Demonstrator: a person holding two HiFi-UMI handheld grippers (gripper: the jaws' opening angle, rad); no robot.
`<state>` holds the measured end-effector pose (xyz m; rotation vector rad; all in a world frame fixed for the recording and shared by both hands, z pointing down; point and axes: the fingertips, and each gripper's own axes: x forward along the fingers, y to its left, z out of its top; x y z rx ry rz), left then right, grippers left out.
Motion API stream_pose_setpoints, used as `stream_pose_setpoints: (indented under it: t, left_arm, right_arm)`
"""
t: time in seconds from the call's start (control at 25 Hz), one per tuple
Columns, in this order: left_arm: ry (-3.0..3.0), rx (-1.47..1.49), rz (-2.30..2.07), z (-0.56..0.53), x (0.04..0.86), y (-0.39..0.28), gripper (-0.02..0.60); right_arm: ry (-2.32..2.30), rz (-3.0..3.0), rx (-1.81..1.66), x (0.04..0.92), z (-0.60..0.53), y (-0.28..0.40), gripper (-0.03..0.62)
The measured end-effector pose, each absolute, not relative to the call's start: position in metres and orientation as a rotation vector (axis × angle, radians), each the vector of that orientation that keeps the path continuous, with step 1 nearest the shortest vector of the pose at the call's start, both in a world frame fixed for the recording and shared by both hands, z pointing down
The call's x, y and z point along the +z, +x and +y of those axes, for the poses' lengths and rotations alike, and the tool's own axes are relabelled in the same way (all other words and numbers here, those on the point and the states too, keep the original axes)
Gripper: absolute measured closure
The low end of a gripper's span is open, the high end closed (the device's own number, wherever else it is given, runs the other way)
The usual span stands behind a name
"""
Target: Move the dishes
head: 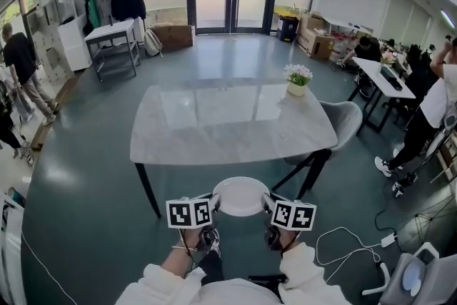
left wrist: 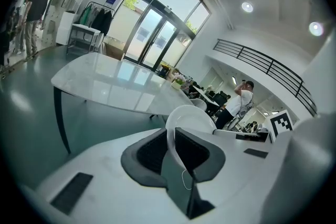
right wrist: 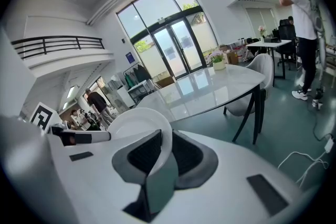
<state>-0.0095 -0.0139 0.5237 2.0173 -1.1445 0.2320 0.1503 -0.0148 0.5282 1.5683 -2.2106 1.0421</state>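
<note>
We hold a white plate (head: 240, 196) between us, left gripper (head: 213, 205) and right gripper (head: 268, 206) each clamped on its rim, short of the marble table (head: 228, 121).

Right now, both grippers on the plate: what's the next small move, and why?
Probably carry the plate forward, level, over the near edge of the table. Left gripper and right gripper each clamp its rim on opposite sides, and it hangs over the floor, short of the table. The near tabletop looks bare; the flower pot sits at the far right.
</note>
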Motion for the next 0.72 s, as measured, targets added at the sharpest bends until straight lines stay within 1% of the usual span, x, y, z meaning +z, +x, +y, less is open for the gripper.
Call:
stream_pose_setpoints:
  t: [0.72]
  left_arm:
    - [2.022,0.317,-1.114,-0.168,0.52,-0.027,0.535]
  right_arm:
    - [1.602,-2.197,1.122,0.531,-0.164,0.132,0.477]
